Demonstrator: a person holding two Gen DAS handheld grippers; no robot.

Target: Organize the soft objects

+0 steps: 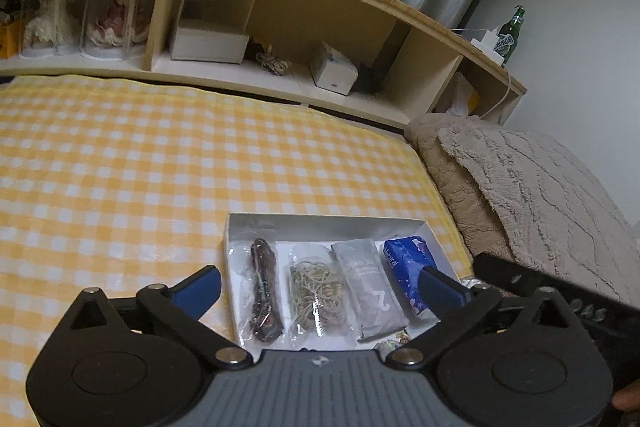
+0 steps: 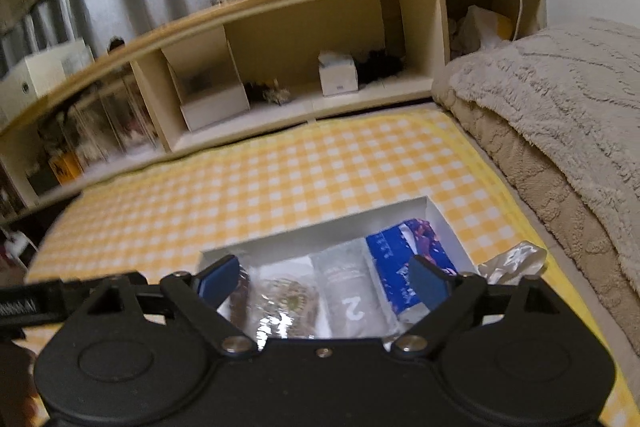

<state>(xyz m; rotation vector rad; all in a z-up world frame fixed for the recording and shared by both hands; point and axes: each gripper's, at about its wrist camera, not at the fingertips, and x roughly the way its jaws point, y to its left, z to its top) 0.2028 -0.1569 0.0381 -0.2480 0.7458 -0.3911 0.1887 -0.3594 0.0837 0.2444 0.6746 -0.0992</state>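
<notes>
Inside one white box: four soft packets; both claws spread wide.

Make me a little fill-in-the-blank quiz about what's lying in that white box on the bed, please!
1. The white box sits on a yellow-and-white ____ sheet.
2. The grey packet in the box bears the numeral ____.
3. The packet at the box's right end, the tissue pack, is coloured ____.
4. On the shelf above the bed stands a ____ glass bottle.

Missing words: checked; 2; blue; green
</notes>
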